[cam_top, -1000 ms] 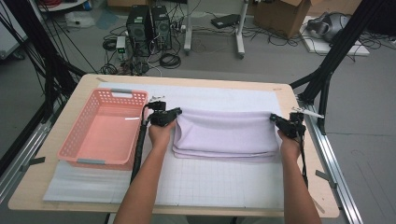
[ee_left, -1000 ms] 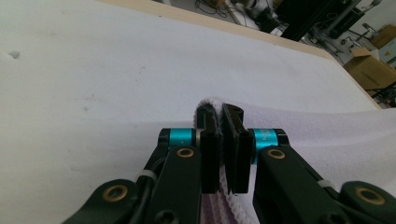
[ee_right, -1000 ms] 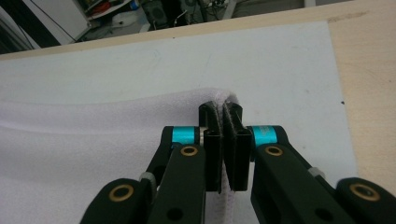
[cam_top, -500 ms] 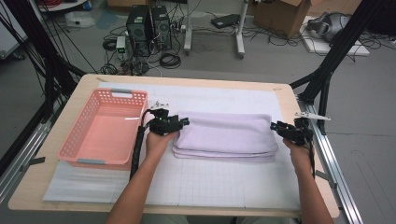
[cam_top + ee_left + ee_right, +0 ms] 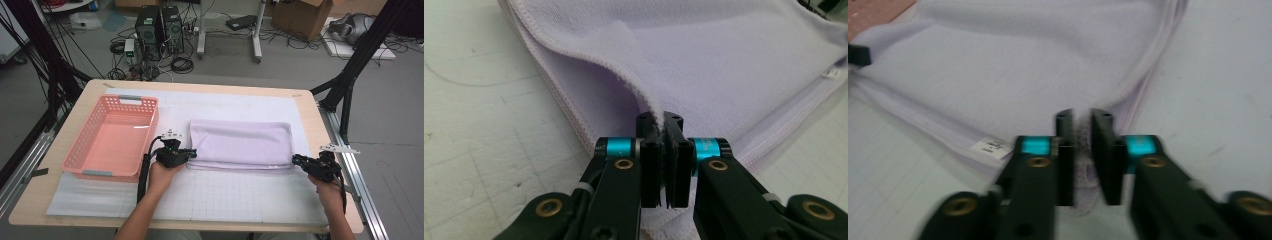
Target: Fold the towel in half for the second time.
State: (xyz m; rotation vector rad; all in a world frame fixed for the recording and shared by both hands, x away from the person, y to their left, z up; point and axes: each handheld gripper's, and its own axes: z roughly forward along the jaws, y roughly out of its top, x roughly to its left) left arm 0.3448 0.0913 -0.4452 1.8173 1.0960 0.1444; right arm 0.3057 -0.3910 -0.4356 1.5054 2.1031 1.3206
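1. Two tools work on one folded lilac towel (image 5: 241, 144), which lies flat on the white mat (image 5: 225, 195) of the tabletop (image 5: 320, 107), just beside the pink basket (image 5: 113, 140).
2. Left tool (image 5: 190, 155) sits at the towel's near corner on the basket side; its jaws have just been closing and now pinch the towel's edge (image 5: 644, 95).
3. Right tool (image 5: 296, 159) grips the near corner farthest from the basket, jaws likewise just closed on cloth.
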